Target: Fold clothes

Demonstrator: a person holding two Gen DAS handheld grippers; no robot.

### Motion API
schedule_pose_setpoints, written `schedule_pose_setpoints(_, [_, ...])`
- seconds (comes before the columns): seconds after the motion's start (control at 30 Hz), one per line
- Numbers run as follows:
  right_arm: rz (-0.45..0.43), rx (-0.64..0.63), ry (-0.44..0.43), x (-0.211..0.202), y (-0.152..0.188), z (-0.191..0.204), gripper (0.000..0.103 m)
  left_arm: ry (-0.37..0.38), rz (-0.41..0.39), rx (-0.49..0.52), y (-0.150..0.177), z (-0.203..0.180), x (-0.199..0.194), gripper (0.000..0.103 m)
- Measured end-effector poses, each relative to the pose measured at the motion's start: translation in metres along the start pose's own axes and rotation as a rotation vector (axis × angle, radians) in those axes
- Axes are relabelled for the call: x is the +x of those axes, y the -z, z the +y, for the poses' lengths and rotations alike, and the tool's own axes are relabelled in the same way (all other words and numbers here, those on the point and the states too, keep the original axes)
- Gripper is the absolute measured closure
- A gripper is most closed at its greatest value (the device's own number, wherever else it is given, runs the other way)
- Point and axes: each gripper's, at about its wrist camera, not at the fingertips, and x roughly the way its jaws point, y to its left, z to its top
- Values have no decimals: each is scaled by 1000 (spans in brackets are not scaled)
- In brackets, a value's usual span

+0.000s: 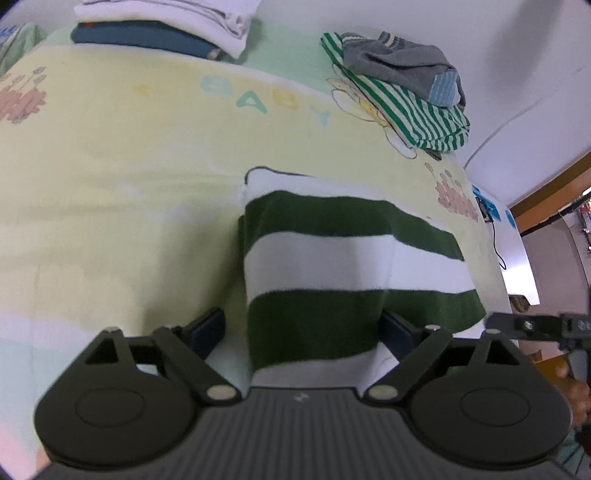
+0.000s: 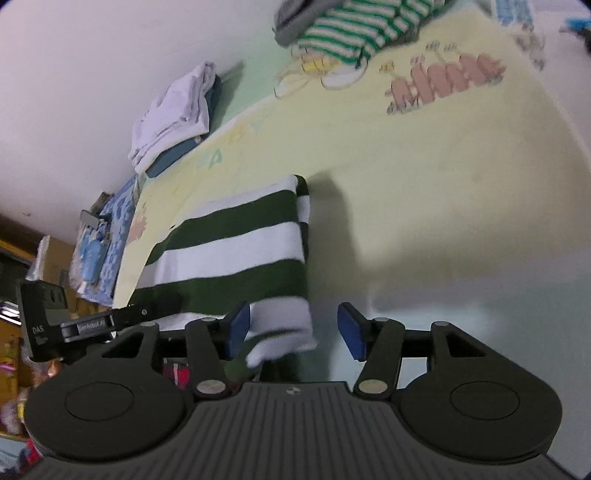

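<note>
A folded garment with wide dark-green and white stripes [image 1: 314,266] lies on the yellow blanket [image 1: 110,166], its near end hanging toward me. My left gripper [image 1: 303,330] stands open wide, its blue pads [image 1: 210,328] on either side of that near end and not pressing it. In the right wrist view the same garment [image 2: 236,243] sits to the left, and its white corner droops between the pads [image 2: 351,330] of my right gripper [image 2: 294,329], which is open. Part of the other gripper's body [image 2: 92,325] shows at the left edge.
At the back right, a pile of thin green-striped clothes topped by a grey garment [image 1: 402,99] rests near the wall. A folded white and teal stack [image 1: 166,26] sits at the back left. A black cable [image 1: 495,236] hangs off the bed's right edge.
</note>
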Motion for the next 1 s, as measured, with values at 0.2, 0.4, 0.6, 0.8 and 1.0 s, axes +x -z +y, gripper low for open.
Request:
schedule_pose_setpoints(0.2, [55,25,-55,24,-12,-3,48,5,22,50,-6,-2,4,11])
schedule_pose_setpoints(0.4, [85,42,-81,35,-16,-1,48,31,30,70,-12,-1,8,9])
schedule_pose_setpoints(0.6, [98,25,-148,50,-24,6,44,47,37,109,-22,-7,19,2])
schedule_pose_setpoints(0.8, [155,-19,-165,51,-25,9,47,118,62,108,-19,-6,18,2])
schedule_pose_setpoints(1.0, [157,-1,-183,50,-25,4,47,134,46,97,-15,-2,15,9])
